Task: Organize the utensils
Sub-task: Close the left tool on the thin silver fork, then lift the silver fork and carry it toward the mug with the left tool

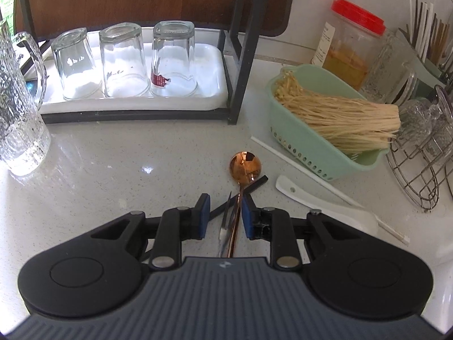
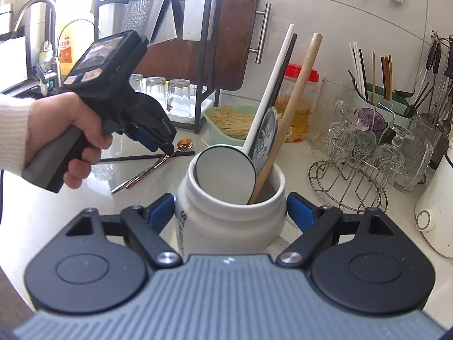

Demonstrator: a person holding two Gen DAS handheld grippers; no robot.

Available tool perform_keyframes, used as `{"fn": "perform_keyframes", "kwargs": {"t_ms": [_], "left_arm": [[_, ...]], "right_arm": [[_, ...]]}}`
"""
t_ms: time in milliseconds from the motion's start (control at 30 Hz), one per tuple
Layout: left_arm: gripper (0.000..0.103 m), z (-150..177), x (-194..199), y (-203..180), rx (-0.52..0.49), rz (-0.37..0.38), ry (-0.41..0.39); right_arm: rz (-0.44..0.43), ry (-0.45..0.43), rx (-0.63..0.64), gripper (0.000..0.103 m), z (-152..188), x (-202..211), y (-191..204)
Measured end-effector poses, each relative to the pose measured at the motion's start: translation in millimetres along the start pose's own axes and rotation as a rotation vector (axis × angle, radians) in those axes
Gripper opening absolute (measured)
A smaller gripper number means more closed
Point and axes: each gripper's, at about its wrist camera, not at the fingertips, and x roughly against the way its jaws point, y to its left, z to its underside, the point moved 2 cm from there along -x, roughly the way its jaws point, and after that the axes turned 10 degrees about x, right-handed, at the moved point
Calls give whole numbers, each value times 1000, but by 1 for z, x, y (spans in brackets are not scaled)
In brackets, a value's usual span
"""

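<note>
The left hand-held gripper sits low over the surface with its jaws partly open, straddling the handles of a copper spoon and a fork. The right pad is at or against the spoon handle; the left pad stands clear, so nothing is clamped yet. A black chopstick lies crosswise under the spoon neck, and a white spoon and white chopstick lie just to the right.

The spoon and fork are thin, stiff, polished metal: light, but likely slick against the pads and lying nearly flat on a hard top, so the fingers must come right down to the surface. Mid-handle looks like the best hold, where both handles run side by side; a grip near the bowl would probably tip. Taking both at once risks one sliding out.

The right hand-held gripper is spread wide around a white jar, its pads beside the jar's shoulders; whether they press it cannot be told. The jar holds a ladle, a wooden stick and a patterned utensil. It is glazed, heavy-looking and smooth, best steadied at the waist.
</note>
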Motion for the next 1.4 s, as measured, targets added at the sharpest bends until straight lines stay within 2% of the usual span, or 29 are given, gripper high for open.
{"fn": "perform_keyframes", "kwargs": {"t_ms": [167,333,700,833,1400], "left_arm": [[21,-1,-5,-2,1,2,2],[11,0,-6,-5,-19,-3,3],[9,1,14,-8,-28,7,-22],[9,11,26,-15,-50,13,-21],[9,43,88,-27,-4,47,-66]], "right_arm": [[1,-3,3,88,1,1,1],[5,-5,2,88,0,0,1],[6,-8,9,89,1,0,1],[1,-6,8,89,0,0,-1],[-15,-12,34,89,1,0,-1]]}}
